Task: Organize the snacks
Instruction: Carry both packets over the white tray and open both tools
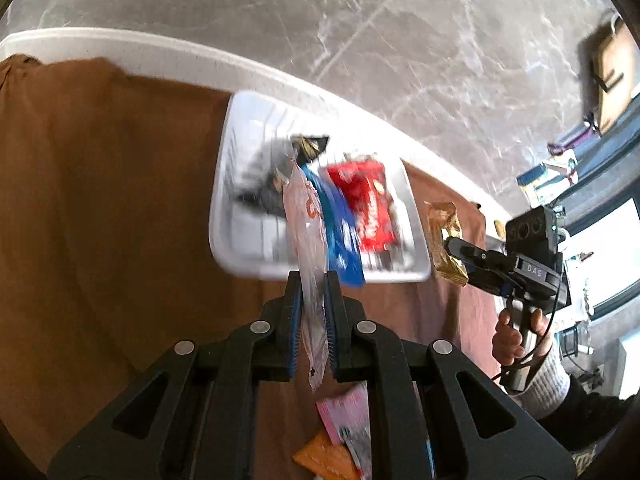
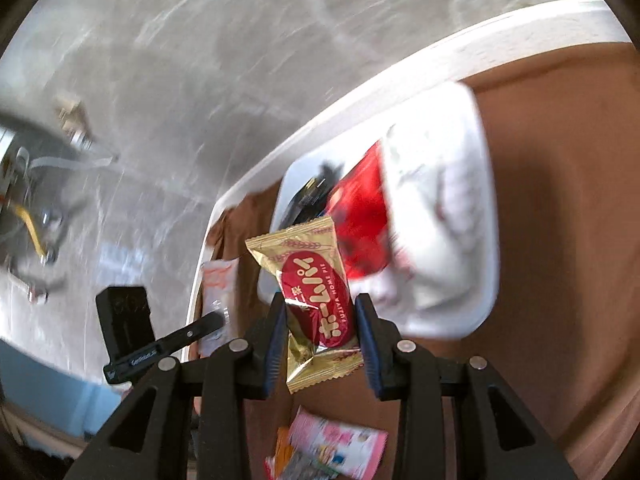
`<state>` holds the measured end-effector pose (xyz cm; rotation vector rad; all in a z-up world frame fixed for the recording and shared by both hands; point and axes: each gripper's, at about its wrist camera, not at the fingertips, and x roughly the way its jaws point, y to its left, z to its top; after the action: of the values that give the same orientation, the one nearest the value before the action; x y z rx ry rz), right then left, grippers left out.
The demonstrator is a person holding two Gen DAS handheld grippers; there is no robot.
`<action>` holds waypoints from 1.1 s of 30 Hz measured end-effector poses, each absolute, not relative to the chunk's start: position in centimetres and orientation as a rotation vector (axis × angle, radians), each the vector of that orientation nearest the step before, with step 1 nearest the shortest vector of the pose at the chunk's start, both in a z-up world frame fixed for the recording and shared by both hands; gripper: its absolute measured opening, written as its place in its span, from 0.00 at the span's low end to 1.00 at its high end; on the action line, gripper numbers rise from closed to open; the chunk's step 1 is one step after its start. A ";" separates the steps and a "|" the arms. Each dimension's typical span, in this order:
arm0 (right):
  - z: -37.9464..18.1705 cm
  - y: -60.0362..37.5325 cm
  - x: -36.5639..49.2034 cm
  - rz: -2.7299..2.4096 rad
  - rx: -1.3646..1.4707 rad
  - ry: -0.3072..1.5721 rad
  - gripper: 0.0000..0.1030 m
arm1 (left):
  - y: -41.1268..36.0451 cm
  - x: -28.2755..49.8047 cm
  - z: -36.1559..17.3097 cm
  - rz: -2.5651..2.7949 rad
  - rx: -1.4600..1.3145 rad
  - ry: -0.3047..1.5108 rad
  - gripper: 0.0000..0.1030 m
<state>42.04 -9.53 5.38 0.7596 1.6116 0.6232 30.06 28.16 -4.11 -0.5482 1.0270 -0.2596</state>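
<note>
My left gripper [image 1: 313, 280] is shut on a pale orange-and-white snack packet [image 1: 306, 232], held above the near edge of a white tray [image 1: 228, 216]. The tray holds a red packet [image 1: 368, 204], a blue packet [image 1: 340, 232] and a dark packet [image 1: 272, 176]. My right gripper [image 2: 320, 312] is shut on a gold packet with a red oval label [image 2: 312, 280], held just off the tray's [image 2: 472, 200] side; the gripper shows in the left view [image 1: 460, 252] with the gold packet [image 1: 444, 236]. The left gripper and its packet show in the right view [image 2: 216, 304].
A brown cloth [image 1: 100, 200] covers the white table [image 1: 160, 56]. Pink and orange packets [image 1: 344, 428] lie on the cloth below the grippers, also in the right view [image 2: 332, 444]. Grey marble floor [image 1: 360, 20] lies beyond the table edge. Shelving stands at far right [image 1: 600, 128].
</note>
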 end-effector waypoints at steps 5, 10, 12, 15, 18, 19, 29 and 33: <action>3.7 -10.3 44.2 0.543 0.756 1.599 0.35 | 29.7 34.5 -4.6 -0.244 -0.508 1.042 0.09; 1.8 -10.4 45.8 0.495 0.739 1.602 0.35 | 30.7 38.5 -5.9 -0.227 -0.474 1.068 0.09; 1.2 -10.7 46.2 0.483 0.723 1.601 0.35 | 30.8 40.0 -6.6 -0.226 -0.459 1.081 0.09; 0.4 -10.4 46.7 0.462 0.681 1.605 0.35 | 30.9 41.9 -7.4 -0.210 -0.426 1.093 0.09; 0.0 -9.8 47.2 0.440 0.616 1.609 0.37 | 30.6 43.7 -8.3 -0.183 -0.385 1.115 0.10; 0.0 -9.6 47.3 0.433 0.598 1.609 0.37 | 30.5 44.1 -8.6 -0.176 -0.369 1.124 0.10; 2.9 -9.1 47.7 0.419 0.403 1.512 0.49 | 29.3 43.6 -7.5 -0.087 -0.190 1.079 0.10; 5.2 -9.3 47.5 0.443 0.391 1.478 0.49 | 29.3 42.4 -5.8 -0.067 -0.186 1.035 0.11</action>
<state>47.54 -9.31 5.18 0.3905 1.4784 0.4425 42.41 29.30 -5.84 -0.1857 1.0355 -0.0667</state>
